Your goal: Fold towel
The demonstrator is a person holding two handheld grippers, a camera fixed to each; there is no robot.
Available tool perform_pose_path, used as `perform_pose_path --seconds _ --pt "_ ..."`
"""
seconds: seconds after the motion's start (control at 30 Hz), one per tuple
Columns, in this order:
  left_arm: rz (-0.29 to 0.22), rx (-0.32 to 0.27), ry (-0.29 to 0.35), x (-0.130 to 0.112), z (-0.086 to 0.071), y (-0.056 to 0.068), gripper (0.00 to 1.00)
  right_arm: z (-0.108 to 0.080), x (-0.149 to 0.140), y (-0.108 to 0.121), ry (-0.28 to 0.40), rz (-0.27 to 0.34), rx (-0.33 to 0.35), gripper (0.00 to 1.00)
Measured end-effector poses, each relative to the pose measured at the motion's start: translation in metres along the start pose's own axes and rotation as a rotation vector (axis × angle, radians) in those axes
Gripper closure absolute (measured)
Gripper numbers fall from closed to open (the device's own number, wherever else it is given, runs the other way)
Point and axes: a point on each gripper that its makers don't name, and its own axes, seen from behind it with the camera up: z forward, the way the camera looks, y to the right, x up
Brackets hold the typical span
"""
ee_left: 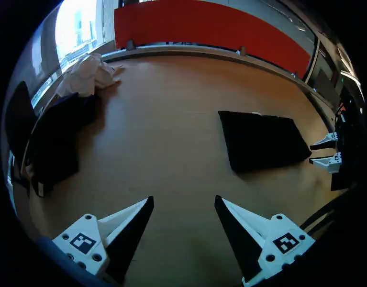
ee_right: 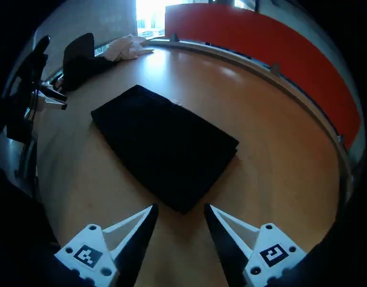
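Note:
A black towel (ee_right: 164, 146) lies folded flat into a rectangle on the wooden table (ee_right: 279, 158). In the right gripper view its near corner sits just beyond my right gripper (ee_right: 181, 213), which is open and holds nothing. In the left gripper view the same towel (ee_left: 262, 138) lies to the right of centre, well ahead of my left gripper (ee_left: 183, 203), which is open over bare wood. The right gripper (ee_left: 327, 150) appears at the far right edge of that view, just past the towel's end. The left gripper (ee_right: 56, 98) shows far off at the left of the right gripper view.
A heap of white cloth (ee_left: 87, 74) lies at the table's far corner beside dark cloth (ee_left: 56, 138). A red partition (ee_left: 207, 28) runs along the back edge. A dark chair (ee_right: 80, 48) stands beyond the table.

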Motion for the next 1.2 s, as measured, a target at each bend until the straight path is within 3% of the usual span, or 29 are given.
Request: perform_pose_path --seconds 0.33,0.53,0.73,1.2 --pt "0.001 0.005 -0.006 -0.004 -0.004 -0.005 0.06 0.008 -0.002 0.005 -0.014 -0.027 0.010 0.37" --pt "0.006 0.004 -0.009 -0.004 -0.004 -0.005 0.05 0.011 -0.003 0.006 -0.023 -0.027 0.015 0.69" --pt "0.006 0.003 -0.012 -0.004 -0.003 -0.005 0.05 0.008 -0.002 0.006 -0.018 -0.031 0.006 0.95" --pt "0.005 0.001 -0.012 -0.002 -0.001 -0.004 0.05 -0.007 0.021 0.008 0.049 -0.055 -0.026 0.95"
